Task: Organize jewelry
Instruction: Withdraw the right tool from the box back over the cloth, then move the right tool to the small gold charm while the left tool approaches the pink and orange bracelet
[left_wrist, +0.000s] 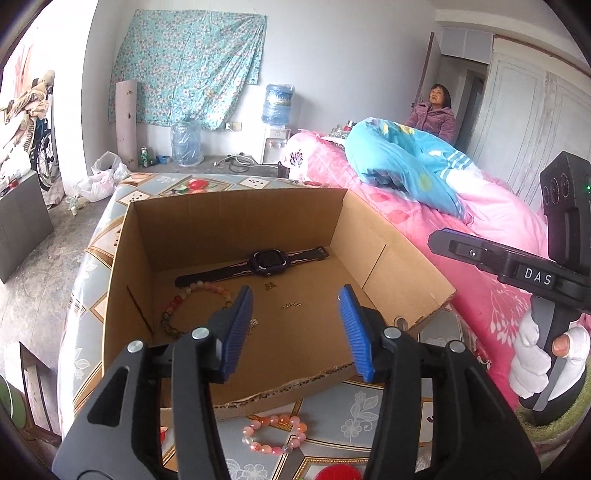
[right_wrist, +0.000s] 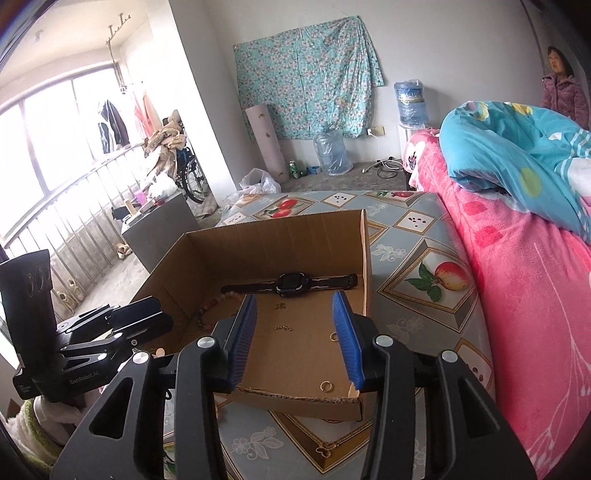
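Both the left gripper (left_wrist: 295, 332) and the right gripper (right_wrist: 297, 338) have fingers half open and empty above the cardboard box (left_wrist: 236, 218). A placing step seems finished. The pink bracelet (left_wrist: 275, 434) lies on the worktop (left_wrist: 332, 417) below the left fingers; it probably comes next.

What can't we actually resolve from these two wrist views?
- Small gold pieces on the cardboard box floor: too small to identify, both views.
- Multicolour bead bracelet: partly hidden by the left gripper finger; in the right wrist view mostly behind the right gripper.
- Red object: cut off by the bottom edge.
- Gold item on the tablecloth: too small.
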